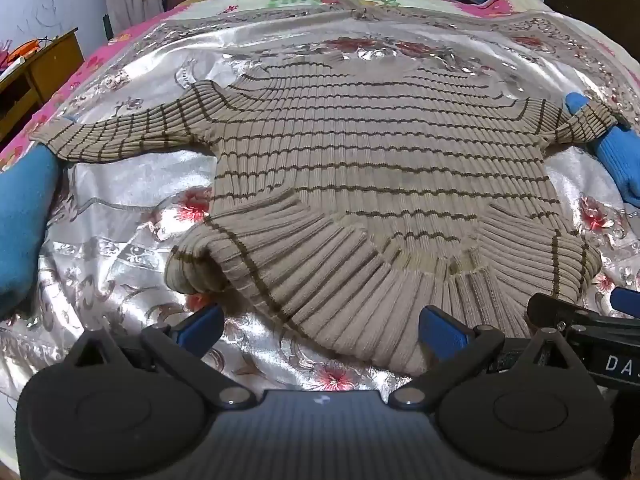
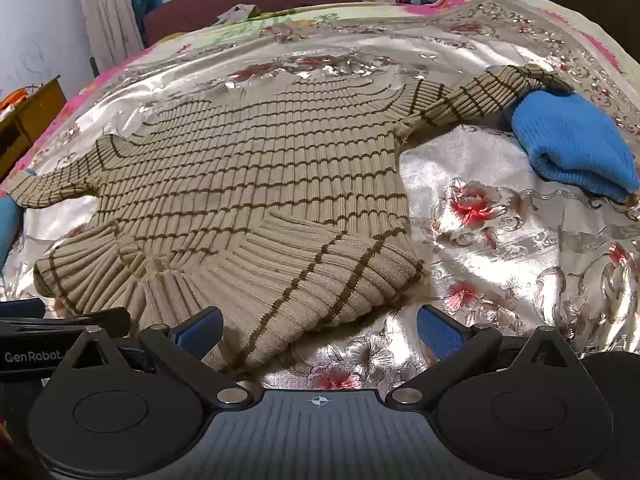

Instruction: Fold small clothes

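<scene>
Striped sweater (image 1: 380, 184) flat on floral bedspread (image 1: 120, 240)

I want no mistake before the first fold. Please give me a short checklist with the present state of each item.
1. Sweater lies spread flat on the bedcover: ok.
2. Both sleeves out to the sides: ok.
3. Left gripper open, nothing between its fingers: ok.
4. Right gripper open, nothing held: ok.
5. Sleeve ends free: not ok; the right cuff lies over a blue knit, and the left cuff touches another blue cloth.
6. Hem lies smooth: not ok; it is ruffled, with turned-up corners.
</scene>
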`<state>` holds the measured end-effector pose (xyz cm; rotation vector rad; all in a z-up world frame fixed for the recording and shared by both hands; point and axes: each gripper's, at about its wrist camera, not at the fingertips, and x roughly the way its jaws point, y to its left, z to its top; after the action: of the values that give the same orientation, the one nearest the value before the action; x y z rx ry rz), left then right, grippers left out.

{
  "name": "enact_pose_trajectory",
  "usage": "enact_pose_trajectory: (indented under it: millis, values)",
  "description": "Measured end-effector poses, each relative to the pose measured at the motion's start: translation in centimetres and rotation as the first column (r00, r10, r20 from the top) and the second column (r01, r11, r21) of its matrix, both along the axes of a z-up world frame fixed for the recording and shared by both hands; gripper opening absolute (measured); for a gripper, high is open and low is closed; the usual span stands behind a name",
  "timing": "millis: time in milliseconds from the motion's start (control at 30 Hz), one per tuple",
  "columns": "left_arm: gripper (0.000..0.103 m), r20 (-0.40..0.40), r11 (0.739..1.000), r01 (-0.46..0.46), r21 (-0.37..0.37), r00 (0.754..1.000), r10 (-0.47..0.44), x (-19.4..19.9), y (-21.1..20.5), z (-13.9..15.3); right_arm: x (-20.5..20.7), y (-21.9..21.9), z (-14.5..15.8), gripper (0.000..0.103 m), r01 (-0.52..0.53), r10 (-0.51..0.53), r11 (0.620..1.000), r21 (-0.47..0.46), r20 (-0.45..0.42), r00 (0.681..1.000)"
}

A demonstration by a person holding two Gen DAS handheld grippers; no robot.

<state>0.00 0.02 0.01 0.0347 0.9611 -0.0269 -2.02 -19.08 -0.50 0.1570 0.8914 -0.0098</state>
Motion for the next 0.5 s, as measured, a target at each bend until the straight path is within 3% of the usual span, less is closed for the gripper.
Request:
enact_pose_trajectory:
  millis: [500]
  values:
    - [0.103,-0.041,0.999,-0.023,-0.03,0.999,0.022,0.2,0.2,-1.2,0.1,-0.1,-0.6,0.103,0.004,-0.004,1.0,-0.011,-0.018,1.0]
